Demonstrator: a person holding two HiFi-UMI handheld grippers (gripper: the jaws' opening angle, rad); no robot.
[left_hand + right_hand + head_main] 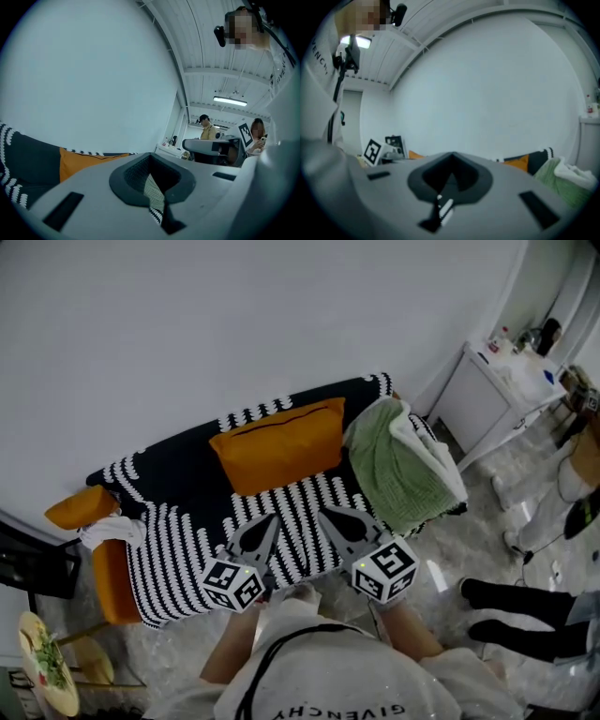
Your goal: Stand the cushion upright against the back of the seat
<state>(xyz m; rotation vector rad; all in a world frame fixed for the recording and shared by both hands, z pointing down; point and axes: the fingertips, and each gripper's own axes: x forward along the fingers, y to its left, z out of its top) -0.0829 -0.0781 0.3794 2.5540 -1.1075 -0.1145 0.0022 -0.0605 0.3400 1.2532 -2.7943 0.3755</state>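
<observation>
Cushion (pixel 278 443) upright against sofa (pixel 178 554) back, at mid-seat. Green blanket (pixel 394 474) heaped at sofa's right end. Left gripper (pixel 270 521) and right gripper (pixel 327 514) both closed, holding nothing, above seat's front edge, apart from cushion.

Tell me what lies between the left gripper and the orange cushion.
In the head view, only the striped sofa cover lies between the left gripper and the orange cushion.

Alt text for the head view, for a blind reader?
An orange cushion stands upright against the back of a sofa covered by a striped throw, a green blanket at its right end. The left hand-held gripper and right hand-held gripper hover over the sofa's front edge, both shut and empty.
</observation>
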